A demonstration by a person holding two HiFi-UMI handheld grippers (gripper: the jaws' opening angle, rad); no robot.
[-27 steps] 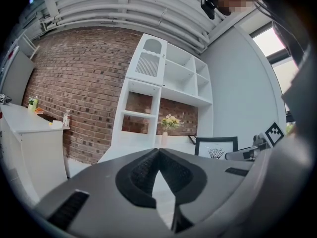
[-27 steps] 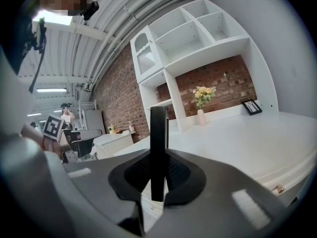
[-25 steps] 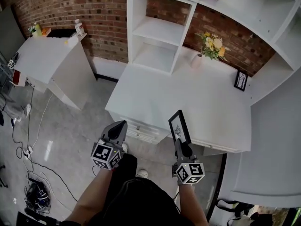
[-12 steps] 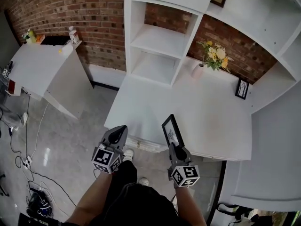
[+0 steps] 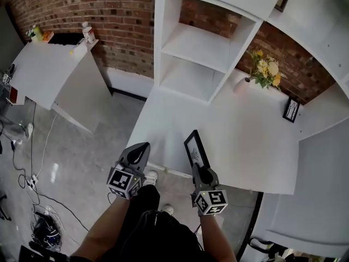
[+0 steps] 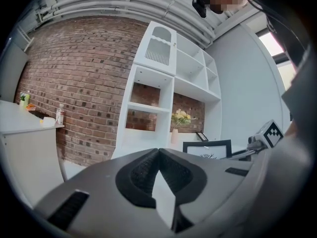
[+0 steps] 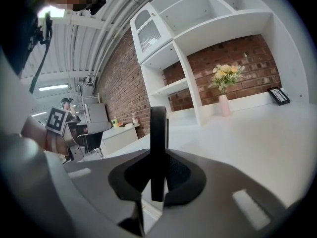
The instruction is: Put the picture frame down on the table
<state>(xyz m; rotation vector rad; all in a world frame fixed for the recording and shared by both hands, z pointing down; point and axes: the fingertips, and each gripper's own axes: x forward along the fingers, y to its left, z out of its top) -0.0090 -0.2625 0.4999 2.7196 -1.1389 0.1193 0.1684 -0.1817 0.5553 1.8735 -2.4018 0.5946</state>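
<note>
My right gripper [image 5: 199,171] is shut on a black picture frame [image 5: 195,149], held upright on edge above the near edge of the white table [image 5: 240,141]. In the right gripper view the black picture frame [image 7: 158,133] stands edge-on between the jaws. The left gripper view catches the picture frame [image 6: 208,149] face-on at the right, with a white picture inside. My left gripper [image 5: 139,149] hangs shut and empty beside the table's near-left corner, over the floor; its jaws [image 6: 157,155] meet at the tips.
A white shelf unit [image 5: 204,48] stands at the table's back. A vase of yellow flowers [image 5: 263,72] and a second small black frame [image 5: 292,109] sit at the far right. Another white table [image 5: 46,72] with bottles stands at the left. Cables lie on the floor [image 5: 38,212].
The view has moved in towards the table. My right gripper has carried the frame left and slightly forward, over the table's near edge. The left gripper has kept its place.
</note>
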